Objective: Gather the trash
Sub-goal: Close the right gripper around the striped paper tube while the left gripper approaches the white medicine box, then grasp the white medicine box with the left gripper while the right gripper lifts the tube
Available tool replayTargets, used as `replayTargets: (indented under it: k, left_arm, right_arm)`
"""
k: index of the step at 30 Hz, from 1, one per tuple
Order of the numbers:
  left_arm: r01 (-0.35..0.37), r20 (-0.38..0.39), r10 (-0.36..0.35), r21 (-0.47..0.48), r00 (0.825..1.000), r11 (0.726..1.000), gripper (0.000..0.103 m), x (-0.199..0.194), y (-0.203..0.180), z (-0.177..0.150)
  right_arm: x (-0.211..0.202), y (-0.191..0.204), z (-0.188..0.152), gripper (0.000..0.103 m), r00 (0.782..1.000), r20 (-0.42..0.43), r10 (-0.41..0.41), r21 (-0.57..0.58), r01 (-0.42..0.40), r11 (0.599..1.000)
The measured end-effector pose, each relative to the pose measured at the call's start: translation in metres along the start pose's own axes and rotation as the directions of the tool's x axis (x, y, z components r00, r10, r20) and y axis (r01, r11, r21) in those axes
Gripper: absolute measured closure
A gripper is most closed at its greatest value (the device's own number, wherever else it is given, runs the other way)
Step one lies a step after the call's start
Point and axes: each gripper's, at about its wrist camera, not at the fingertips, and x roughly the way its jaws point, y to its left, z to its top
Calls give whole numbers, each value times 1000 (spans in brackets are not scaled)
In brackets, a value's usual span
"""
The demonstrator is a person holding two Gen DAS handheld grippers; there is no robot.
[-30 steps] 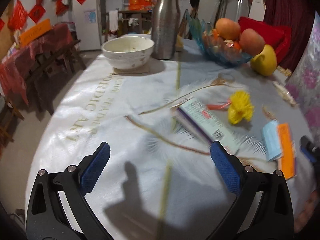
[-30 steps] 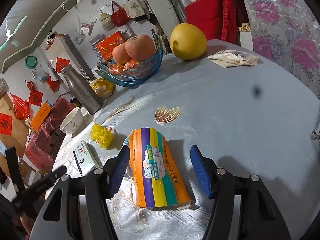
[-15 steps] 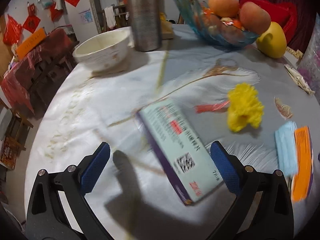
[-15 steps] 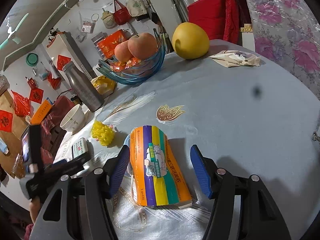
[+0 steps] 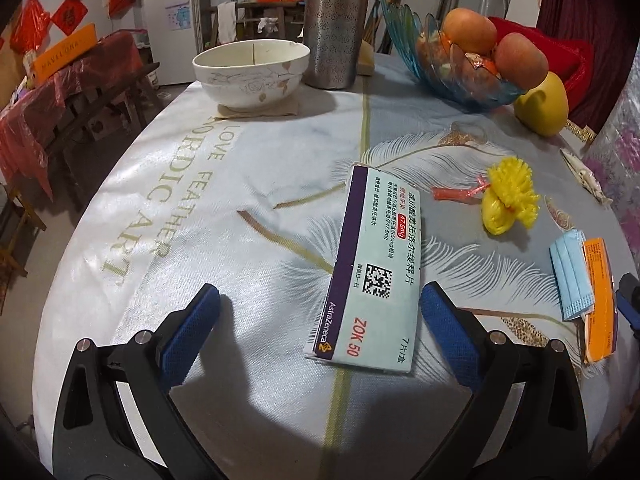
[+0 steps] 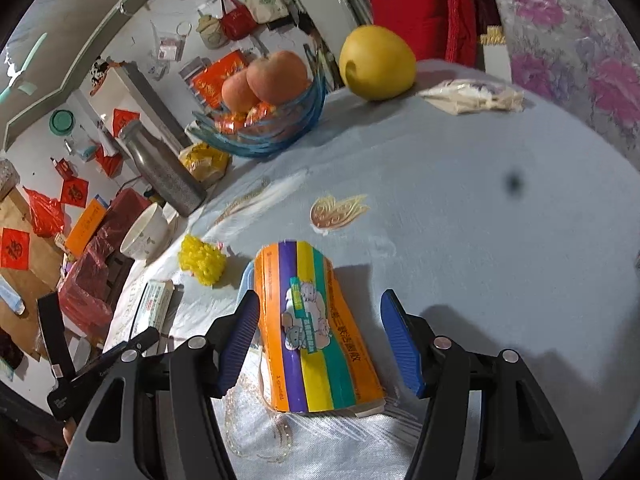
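A pale green and purple medicine box [image 5: 374,268] lies flat on the table, its near end between the fingers of my open left gripper [image 5: 318,314]; it also shows in the right wrist view [image 6: 154,304]. A striped orange, purple, yellow and green packet [image 6: 310,328] lies between the fingers of my open right gripper [image 6: 320,340], over a blue face mask [image 5: 570,276]. A yellow crumpled bag with a red strip [image 5: 506,202] lies further back. A crumpled white wrapper [image 6: 472,96] lies at the far right edge.
A white bowl [image 5: 252,72], a steel flask [image 5: 336,20] and a blue glass fruit bowl [image 5: 452,68] stand at the back of the table. A yellow pomelo [image 6: 376,62] sits beside the fruit bowl. The round table edge drops off on the left.
My left gripper swung around the medicine box, which now lies between its fingers, nearer the right one. My right gripper has barely moved over the striped packet.
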Motion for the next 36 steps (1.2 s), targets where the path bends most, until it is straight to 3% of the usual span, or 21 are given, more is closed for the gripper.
replayTargets:
  k: [7, 11, 15, 20, 23, 25, 26, 28, 30, 36]
  left_arm:
    - [-10, -3, 10, 10, 1000, 1000, 6, 0, -1, -1]
    - [-6, -2, 6, 11, 1000, 1000, 6, 0, -1, -2]
    - [2, -1, -2, 15, 1000, 1000, 6, -1, -2, -2]
    - [13, -1, -13, 22, 1000, 1000, 6, -1, -3, -2]
    - [11, -2, -11, 24, 1000, 1000, 6, -1, -3, -2]
    - [11, -2, -11, 26, 1000, 1000, 6, -1, -3, -2]
    - [12, -2, -12, 25, 1000, 1000, 6, -1, -3, -2]
    - [12, -2, -12, 26, 1000, 1000, 6, -1, -3, -2]
    - [15, -1, -15, 24, 1000, 1000, 6, -1, -3, -2]
    - [35, 45, -37, 46, 998, 998, 6, -8, -8, -2]
  right_arm:
    - [10, 6, -1, 41, 999, -36, -32, -37, 31, 999]
    - [18, 4, -1, 43, 997, -82, 10, -24, -12, 1000]
    - [14, 11, -2, 72, 997, -66, 46, -56, -50, 997]
    - [10, 19, -3, 70, 998, -49, 39, -93, -43, 995]
    - [13, 17, -1, 45, 998, -65, 26, -89, -31, 996]
    - [19, 16, -1, 45, 997, -82, 3, -85, -10, 996]
    - [24, 15, -1, 51, 995, -100, 1, -80, -9, 997]
    - [17, 14, 1, 69, 998, -60, 23, -71, -27, 997]
    - [5, 15, 2, 69, 1000, 11, 8, -81, -7, 997]
    - [-22, 11, 4, 69, 983, 116, 144, -56, -138, 989]
